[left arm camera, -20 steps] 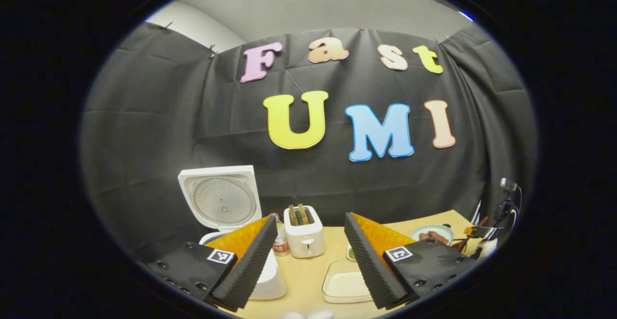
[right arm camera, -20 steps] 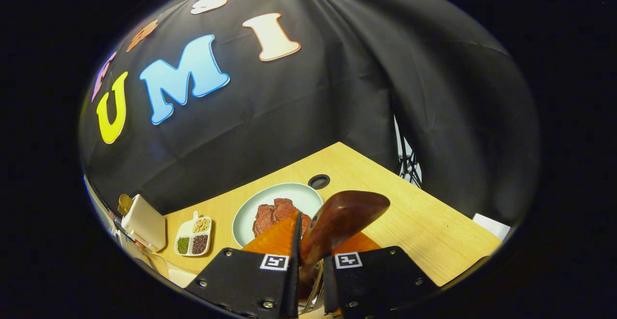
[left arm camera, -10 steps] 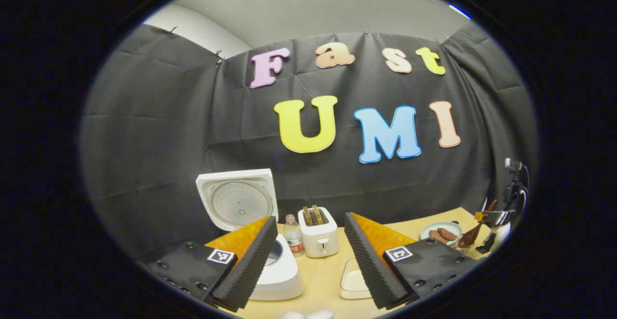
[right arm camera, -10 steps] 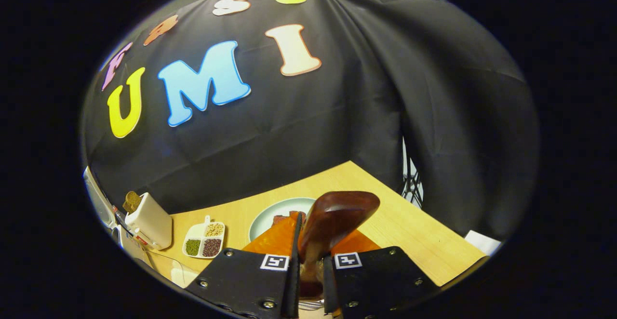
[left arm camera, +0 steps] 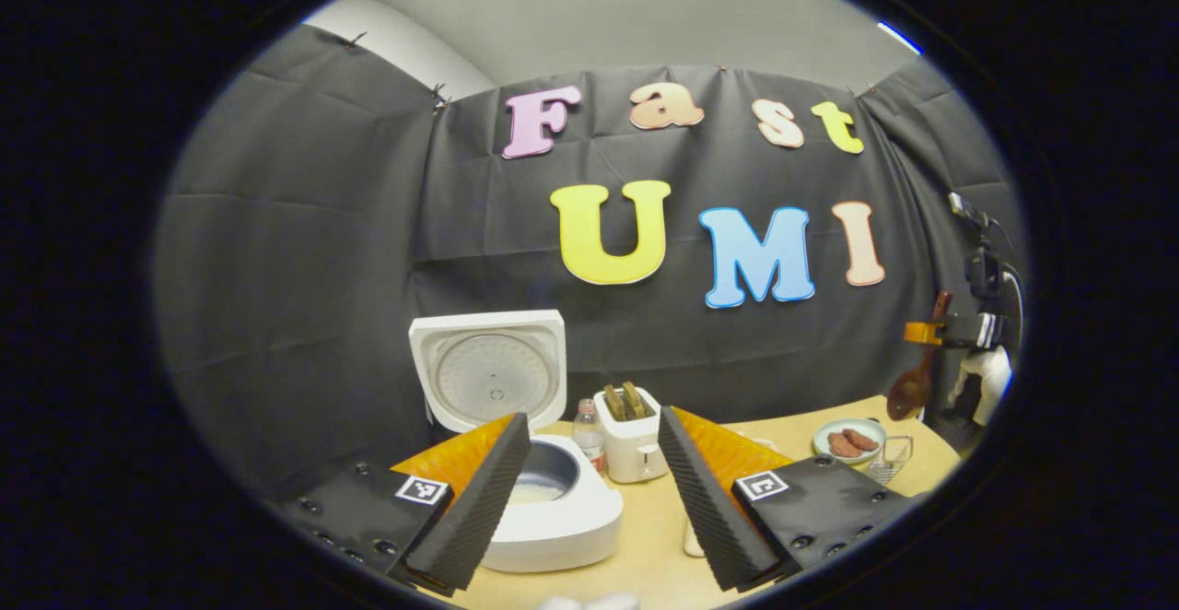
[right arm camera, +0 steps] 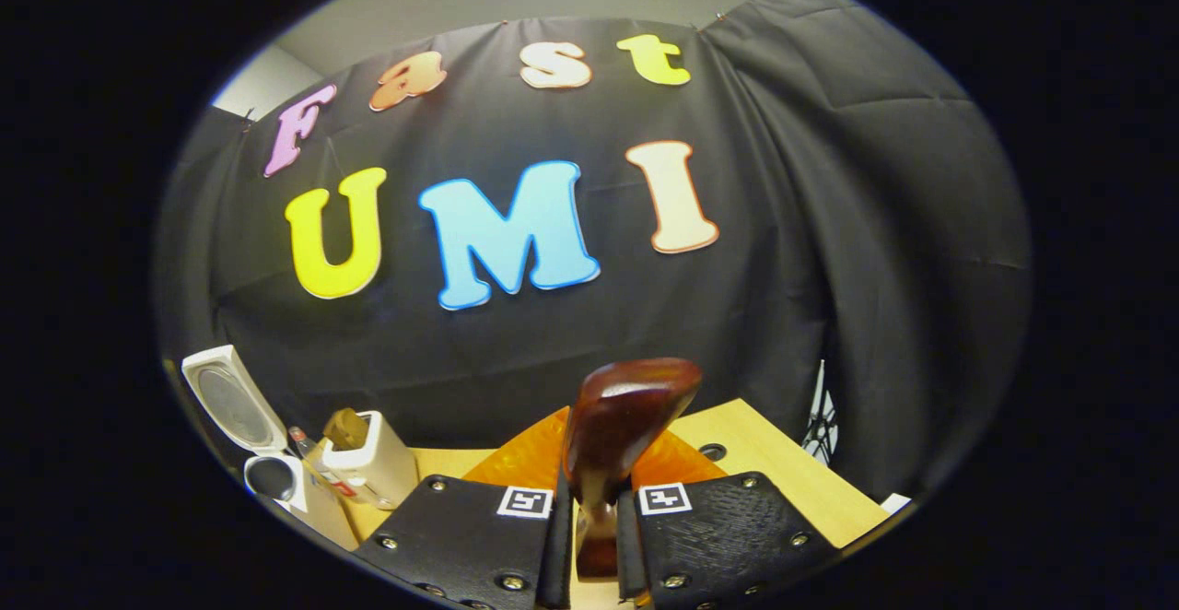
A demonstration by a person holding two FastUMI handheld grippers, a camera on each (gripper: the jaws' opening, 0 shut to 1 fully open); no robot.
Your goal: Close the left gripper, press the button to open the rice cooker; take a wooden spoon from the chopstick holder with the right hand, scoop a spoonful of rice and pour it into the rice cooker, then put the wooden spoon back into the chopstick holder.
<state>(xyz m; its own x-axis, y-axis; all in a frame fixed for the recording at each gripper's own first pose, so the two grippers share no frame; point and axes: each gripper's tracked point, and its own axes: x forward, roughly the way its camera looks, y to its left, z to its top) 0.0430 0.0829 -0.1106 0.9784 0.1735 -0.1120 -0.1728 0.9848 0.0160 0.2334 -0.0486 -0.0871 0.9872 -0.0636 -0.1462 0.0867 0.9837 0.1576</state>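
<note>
Two grippers are at work: your right gripper (right arm camera: 589, 536) is clamped on the wooden spoon (right arm camera: 622, 426), both fingers pressing its handle so the bowl stands up in front of the camera; your left gripper (left arm camera: 589, 490) hangs with its fingers apart and holds nothing. The rice cooker (left arm camera: 553, 509) sits open at the table's (left arm camera: 645, 545) left, lid raised, so the step in hand looks like carrying the spoon to the rice; keep the clamp firm on the handle, turn the bowl down only once you are above the rice, and dip shallow so no grains spill on the way to the pot. From the left gripper view you see the cooker's inner pot, a toaster (left arm camera: 631, 444) and a small bottle (left arm camera: 589, 430) just beside it, a plate (left arm camera: 852, 439) with brown food, a wire chopstick holder (left arm camera: 889, 458) near that plate, and your right gripper far off with the spoon hanging below it; the right gripper view adds the close grip on the handle.
</note>
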